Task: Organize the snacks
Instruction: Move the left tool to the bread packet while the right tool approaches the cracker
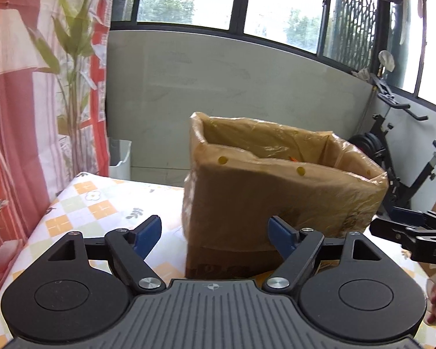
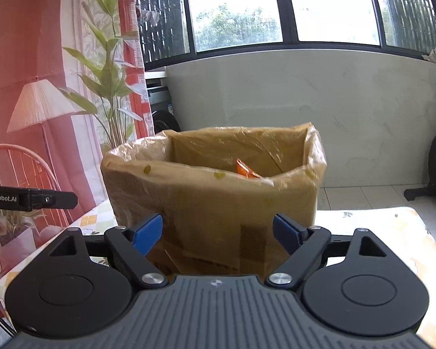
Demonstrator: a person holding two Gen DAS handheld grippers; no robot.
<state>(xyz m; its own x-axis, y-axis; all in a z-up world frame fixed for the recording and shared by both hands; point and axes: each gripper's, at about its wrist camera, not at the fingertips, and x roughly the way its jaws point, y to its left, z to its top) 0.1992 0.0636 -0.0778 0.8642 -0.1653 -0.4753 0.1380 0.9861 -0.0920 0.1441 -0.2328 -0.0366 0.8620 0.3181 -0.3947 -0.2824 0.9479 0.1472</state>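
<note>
A cardboard box (image 1: 247, 203) lined with a yellowish plastic bag stands on the table; it also shows in the right wrist view (image 2: 218, 203). An orange snack packet (image 2: 245, 170) pokes up inside it; only a sliver of it (image 1: 292, 159) shows in the left wrist view. My left gripper (image 1: 215, 232) is open and empty, just in front of the box. My right gripper (image 2: 218, 232) is open and empty, also facing the box from close by. The right gripper's body (image 1: 415, 232) shows at the right edge of the left wrist view. The left gripper's body (image 2: 29, 197) shows at the left edge of the right wrist view.
The table carries a cloth (image 1: 81, 203) with orange checks and flowers. A red and white curtain (image 1: 29, 87) hangs at the left. An exercise bike (image 1: 398, 160) stands at the right, a white bin (image 1: 120, 157) by the low wall under the windows.
</note>
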